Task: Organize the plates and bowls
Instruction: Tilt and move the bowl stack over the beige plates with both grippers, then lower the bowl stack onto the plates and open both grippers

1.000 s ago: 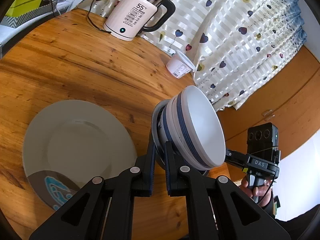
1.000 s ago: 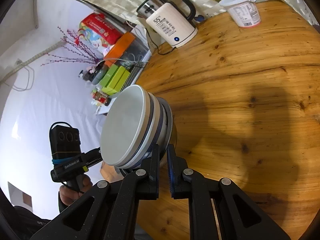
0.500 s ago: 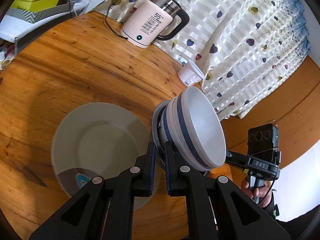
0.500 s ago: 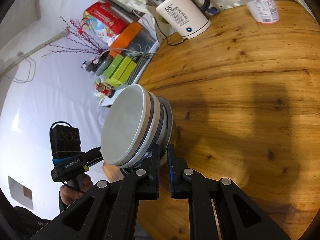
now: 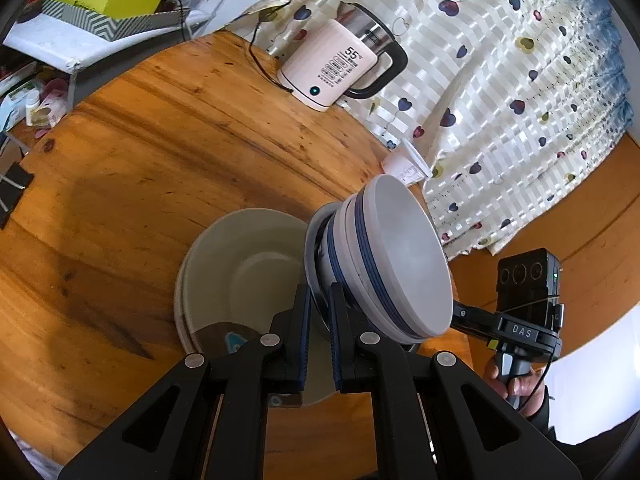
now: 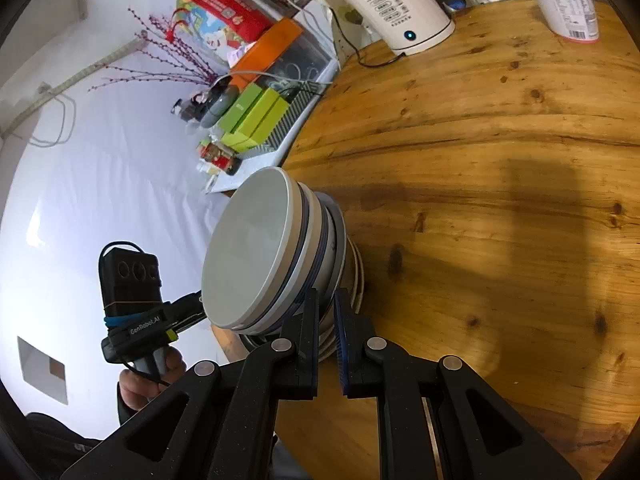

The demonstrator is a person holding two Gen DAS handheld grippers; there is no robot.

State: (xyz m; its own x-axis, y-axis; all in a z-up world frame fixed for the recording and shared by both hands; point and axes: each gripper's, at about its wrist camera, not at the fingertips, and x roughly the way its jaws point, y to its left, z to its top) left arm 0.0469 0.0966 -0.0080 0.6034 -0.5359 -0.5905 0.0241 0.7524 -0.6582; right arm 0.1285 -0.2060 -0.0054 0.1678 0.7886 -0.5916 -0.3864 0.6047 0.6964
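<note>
Pinching the bowl stack (image 5: 380, 264) rim, left tongs (image 5: 318, 312) and right tongs (image 6: 328, 320), stack tipped sideways above plate (image 5: 240, 276).

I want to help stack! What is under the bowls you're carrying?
Below the stack of bowls, held by the left gripper and right gripper, lies a grey plate on the wooden table. The bowls and gripper hide the plate's right side.

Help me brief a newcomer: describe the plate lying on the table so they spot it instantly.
On the round wooden table, look near the front edge, well in front of the pink kettle. The plate lies flat there, pale grey with a dark patch bearing a blue mark on its near rim, unlike the blue-banded stack of bowls held above it.
</note>
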